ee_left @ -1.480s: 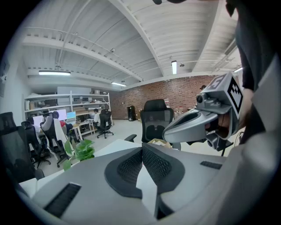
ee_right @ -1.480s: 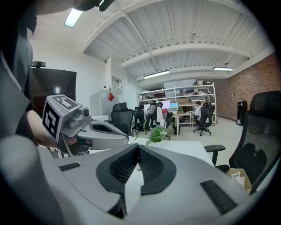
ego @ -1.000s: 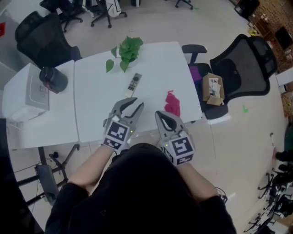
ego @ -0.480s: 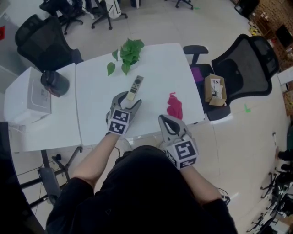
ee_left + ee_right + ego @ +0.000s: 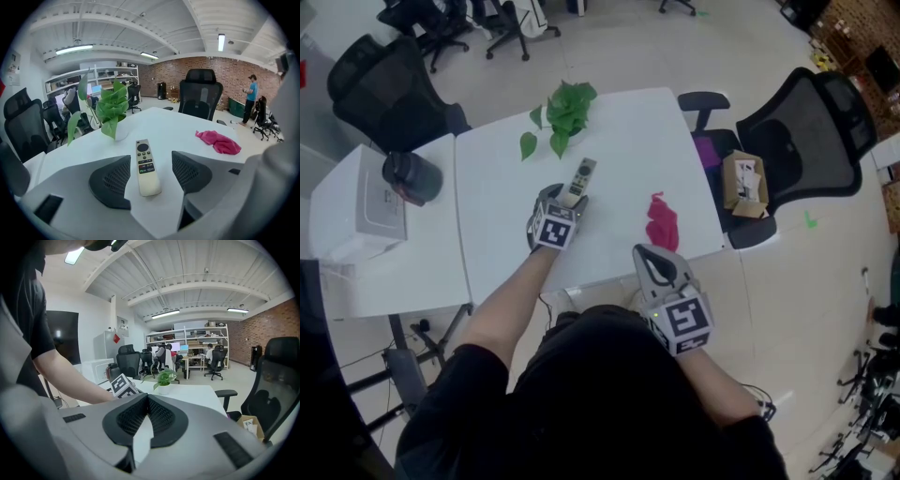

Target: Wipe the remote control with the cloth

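The pale remote control (image 5: 581,176) lies on the white table (image 5: 619,141), its buttons facing up. My left gripper (image 5: 564,197) is low over the remote's near end. In the left gripper view the remote (image 5: 146,164) lies between the two jaws, and neither pad touches it. This gripper (image 5: 150,177) is open, its jaws having just been opening. The pink cloth (image 5: 662,223) lies crumpled near the table's right front edge, and it shows at the right as the cloth (image 5: 218,141). My right gripper (image 5: 653,255) hangs shut and empty in front of the table edge, near the cloth.
A potted green plant (image 5: 565,105) stands just beyond the remote. A white box (image 5: 366,197) with a dark round object (image 5: 411,173) beside it sits on the left table. A black office chair (image 5: 806,131) holding a cardboard box (image 5: 739,183) stands right of the table.
My left gripper has gone forward and down to the remote, and its jaws stand wider apart around it. The right gripper has stayed where it was, shut.
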`<action>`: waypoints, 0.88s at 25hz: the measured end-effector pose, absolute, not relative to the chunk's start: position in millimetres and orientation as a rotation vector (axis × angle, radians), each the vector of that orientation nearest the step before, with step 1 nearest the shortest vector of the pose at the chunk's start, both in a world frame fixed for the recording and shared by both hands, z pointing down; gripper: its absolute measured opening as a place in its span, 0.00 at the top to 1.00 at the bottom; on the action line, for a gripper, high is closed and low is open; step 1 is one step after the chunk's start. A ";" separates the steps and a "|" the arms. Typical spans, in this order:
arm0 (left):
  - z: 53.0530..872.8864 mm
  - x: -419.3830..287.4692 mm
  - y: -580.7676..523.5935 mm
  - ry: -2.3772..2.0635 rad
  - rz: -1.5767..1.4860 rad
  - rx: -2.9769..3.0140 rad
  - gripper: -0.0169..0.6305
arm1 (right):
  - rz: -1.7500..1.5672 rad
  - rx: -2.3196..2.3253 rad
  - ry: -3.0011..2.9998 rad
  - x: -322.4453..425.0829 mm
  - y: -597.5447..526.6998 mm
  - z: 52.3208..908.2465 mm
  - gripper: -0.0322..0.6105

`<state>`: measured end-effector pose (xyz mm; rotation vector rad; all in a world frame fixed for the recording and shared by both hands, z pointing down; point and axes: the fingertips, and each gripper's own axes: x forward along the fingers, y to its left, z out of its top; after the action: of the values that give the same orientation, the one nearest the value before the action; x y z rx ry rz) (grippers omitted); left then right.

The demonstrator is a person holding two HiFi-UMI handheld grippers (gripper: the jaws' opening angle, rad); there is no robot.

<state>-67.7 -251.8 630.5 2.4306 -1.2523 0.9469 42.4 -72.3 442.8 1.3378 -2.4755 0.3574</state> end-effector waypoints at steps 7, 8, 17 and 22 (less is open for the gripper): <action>666.4 -62.8 -262.0 -1.206 0.975 2.306 0.54 | 0.387 1.346 -2.454 45.9 -74.4 446.3 0.95; 671.2 -63.7 -263.4 -1.208 0.980 2.284 0.54 | 0.383 1.346 -2.454 46.7 -74.8 447.0 0.95; 696.6 -63.5 -269.7 -1.174 0.965 2.184 0.54 | 0.381 1.341 -2.428 51.2 -75.1 452.2 0.95; 704.3 -68.6 -268.1 -1.172 1.010 2.147 0.59 | 0.379 1.338 -2.423 50.0 -75.1 451.6 0.95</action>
<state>-68.6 -268.1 704.3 2.1466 -1.1722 1.0097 50.0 -75.1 451.6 1.3377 -2.4235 0.3795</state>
